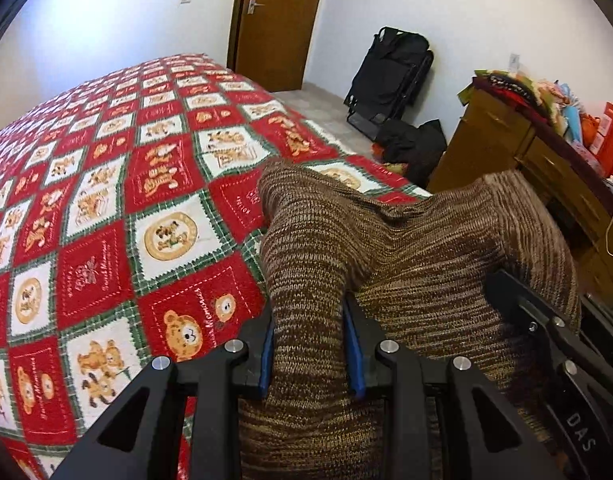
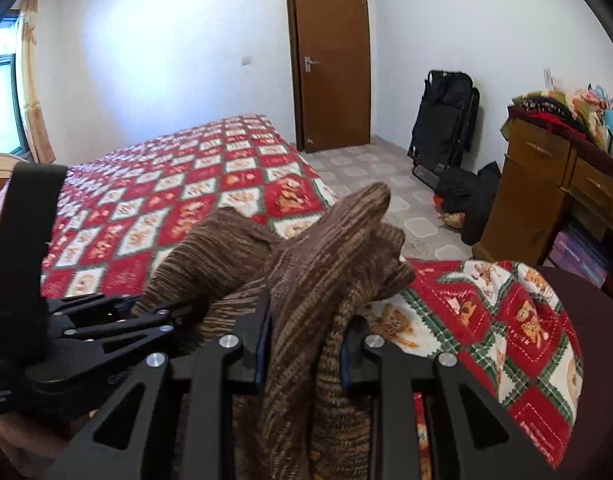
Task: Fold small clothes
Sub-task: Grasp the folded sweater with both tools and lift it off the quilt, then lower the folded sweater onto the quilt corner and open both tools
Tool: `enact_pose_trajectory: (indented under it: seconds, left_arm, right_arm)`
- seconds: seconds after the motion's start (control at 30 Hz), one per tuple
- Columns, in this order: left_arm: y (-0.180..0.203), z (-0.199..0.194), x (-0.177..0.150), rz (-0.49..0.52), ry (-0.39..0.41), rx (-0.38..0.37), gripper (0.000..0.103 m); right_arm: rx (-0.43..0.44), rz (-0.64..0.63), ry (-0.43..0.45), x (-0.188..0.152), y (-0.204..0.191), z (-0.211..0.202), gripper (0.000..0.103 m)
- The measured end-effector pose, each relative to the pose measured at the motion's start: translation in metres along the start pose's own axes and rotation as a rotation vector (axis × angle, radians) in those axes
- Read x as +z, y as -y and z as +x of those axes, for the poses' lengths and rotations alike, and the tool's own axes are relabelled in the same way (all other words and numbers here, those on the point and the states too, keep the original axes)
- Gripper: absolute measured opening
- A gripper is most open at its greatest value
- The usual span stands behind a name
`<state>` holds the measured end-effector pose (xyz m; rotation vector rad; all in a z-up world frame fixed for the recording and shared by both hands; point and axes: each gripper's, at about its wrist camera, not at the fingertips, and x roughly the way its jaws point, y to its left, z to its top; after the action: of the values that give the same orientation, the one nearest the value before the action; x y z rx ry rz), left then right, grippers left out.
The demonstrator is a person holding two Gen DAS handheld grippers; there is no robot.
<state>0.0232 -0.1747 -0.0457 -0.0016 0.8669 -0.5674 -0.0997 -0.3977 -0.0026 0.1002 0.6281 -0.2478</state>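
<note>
A brown striped knit garment is held up above the bed between both grippers. My left gripper is shut on a bunched fold of it, blue pads pressed on the cloth. My right gripper is shut on another bunched part of the knit garment, which drapes over and between its fingers. In the left wrist view the right gripper shows at the right, half under the cloth. In the right wrist view the left gripper shows at the left, against the cloth.
The bed carries a red, white and green teddy-bear quilt, also seen in the right wrist view. A wooden dresser piled with cloth stands at the right. A black folded stroller, dark bags on the floor and a brown door lie beyond.
</note>
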Motion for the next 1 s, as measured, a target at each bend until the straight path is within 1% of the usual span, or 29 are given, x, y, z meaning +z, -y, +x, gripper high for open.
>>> enact_pose_trajectory:
  seconds: [0.07, 0.13, 0.23, 0.3, 0.37, 0.4, 0.43, 0.5, 0.57, 0.63, 0.7, 0.73, 0.77, 0.8, 0.83, 0.87, 0.9, 0.93, 1.0]
  left_arm:
    - [0.001, 0.005, -0.001, -0.006, 0.000, 0.010, 0.034]
    - [0.002, 0.012, -0.003, -0.005, -0.010, 0.028, 0.042]
    - [-0.001, 0.018, -0.007, -0.013, -0.011, 0.028, 0.050]
    - [-0.008, 0.019, -0.006, -0.034, -0.015, -0.005, 0.053]
    - [-0.019, 0.019, -0.002, -0.052, -0.040, -0.060, 0.059]
    - [-0.025, 0.018, -0.001, -0.065, -0.052, -0.077, 0.067]
    - [-0.032, 0.016, 0.000, -0.083, -0.068, -0.084, 0.072]
    - [-0.043, 0.008, 0.000, -0.098, -0.076, -0.079, 0.073]
    - [-0.048, -0.006, -0.005, -0.085, -0.045, -0.045, 0.073]
    - [-0.046, -0.016, -0.009, -0.053, -0.027, -0.012, 0.073]
    - [-0.039, -0.027, -0.012, 0.007, -0.004, 0.043, 0.073]
    - [-0.037, -0.032, -0.012, 0.031, 0.015, 0.070, 0.073]
    - [-0.034, -0.039, -0.012, 0.051, 0.033, 0.093, 0.073]
    - [-0.030, -0.045, -0.013, 0.068, 0.050, 0.108, 0.073]
    - [-0.025, -0.053, -0.013, 0.084, 0.073, 0.106, 0.073]
    - [-0.021, -0.058, -0.014, 0.096, 0.087, 0.097, 0.073]
    - [-0.018, -0.060, -0.015, 0.105, 0.096, 0.085, 0.073]
    - [-0.014, -0.062, -0.017, 0.116, 0.105, 0.072, 0.073]
    - [-0.009, -0.059, -0.020, 0.136, 0.089, 0.051, 0.073]
  right_arm:
    - [0.005, 0.020, -0.021, -0.002, 0.008, 0.007, 0.028]
    - [0.002, 0.039, -0.053, -0.005, 0.020, 0.018, 0.029]
    - [0.052, 0.109, -0.084, -0.005, 0.033, 0.023, 0.029]
    - [0.068, 0.129, -0.099, -0.006, 0.038, 0.024, 0.029]
    - [0.078, 0.153, -0.106, -0.007, 0.043, 0.024, 0.031]
    - [0.086, 0.173, -0.110, -0.009, 0.045, 0.023, 0.031]
    - [0.091, 0.189, -0.109, -0.011, 0.047, 0.020, 0.031]
    - [0.092, 0.204, -0.102, -0.013, 0.051, 0.015, 0.036]
    - [0.076, 0.199, -0.097, -0.014, 0.050, 0.008, 0.044]
    - [0.029, 0.182, -0.082, -0.015, 0.046, -0.005, 0.049]
    - [-0.026, 0.146, -0.064, -0.017, 0.040, -0.021, 0.048]
    - [-0.078, 0.127, -0.036, -0.017, 0.036, -0.032, 0.048]
    - [-0.113, 0.113, -0.004, -0.015, 0.031, -0.041, 0.041]
    - [-0.142, 0.090, 0.035, -0.014, 0.025, -0.053, 0.033]
    - [-0.156, 0.061, 0.062, -0.011, 0.019, -0.062, 0.020]
    - [-0.158, 0.043, 0.073, -0.008, 0.014, -0.066, 0.018]
    - [-0.152, 0.028, 0.082, -0.004, 0.009, -0.069, 0.018]
    - [-0.126, 0.012, 0.079, -0.001, 0.003, -0.068, 0.017]
    - [-0.092, -0.027, 0.061, 0.004, -0.008, -0.056, 0.016]
